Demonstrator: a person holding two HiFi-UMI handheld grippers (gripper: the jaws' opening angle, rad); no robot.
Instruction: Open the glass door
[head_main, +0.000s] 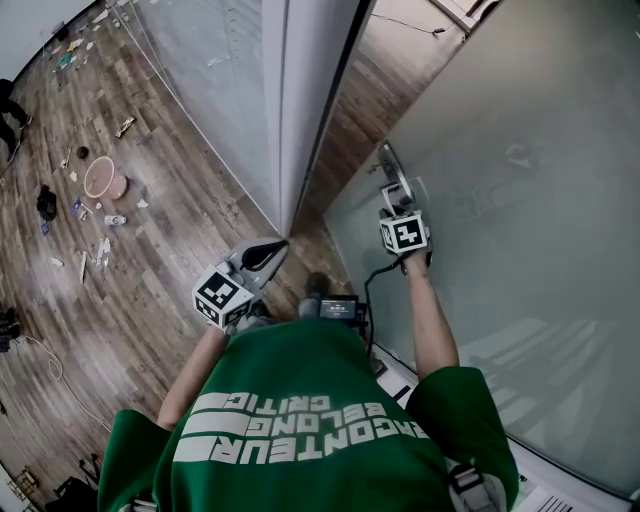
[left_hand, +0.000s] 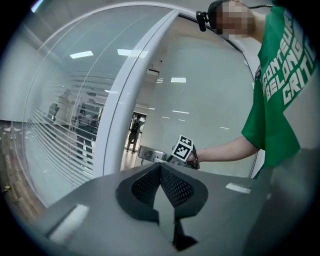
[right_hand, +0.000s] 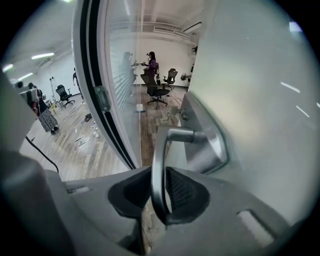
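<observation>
Left gripper is nearest, held level in front of the green shirt. Its pads are pressed together with nothing between them (clear in the left gripper view). It sits by the foot of the white door post, touching nothing.

Right gripper is further out, at the metal lever handle on the glass door. In the right gripper view, the lever runs between the spread jaws, with a slim gap showing on the right-hand pad's side, so no clamp.

The frosted door stands ajar from the post, with wood floor visible through the gap.

Beyond the glass partition there is scattered clutter on the floor.
</observation>
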